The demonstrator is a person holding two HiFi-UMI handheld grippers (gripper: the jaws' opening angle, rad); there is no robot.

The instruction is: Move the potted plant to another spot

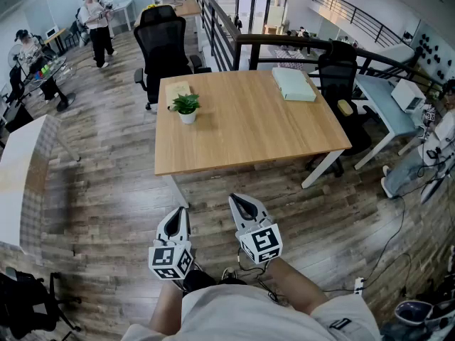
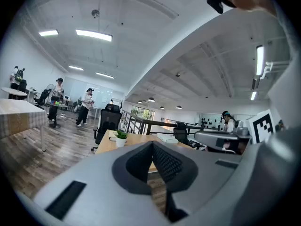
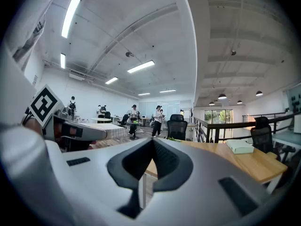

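Green leaves in a small white pot: the potted plant [image 1: 187, 107] stands near the far left corner of the wooden table [image 1: 249, 141], just in front of a pale flat pad [image 1: 178, 89]. A light green box [image 1: 293, 84] lies well apart from it, toward the far right corner. Behind the table stand a black chair [image 1: 162, 38] and a second chair [image 1: 338, 69], with a dark railing [image 1: 213, 20] between them. Plank floor [image 1: 106, 183] separates the table's near edge from the left gripper [image 1: 178, 215] and right gripper [image 1: 242, 203], which are held side by side, each with its jaws pressed together on nothing.
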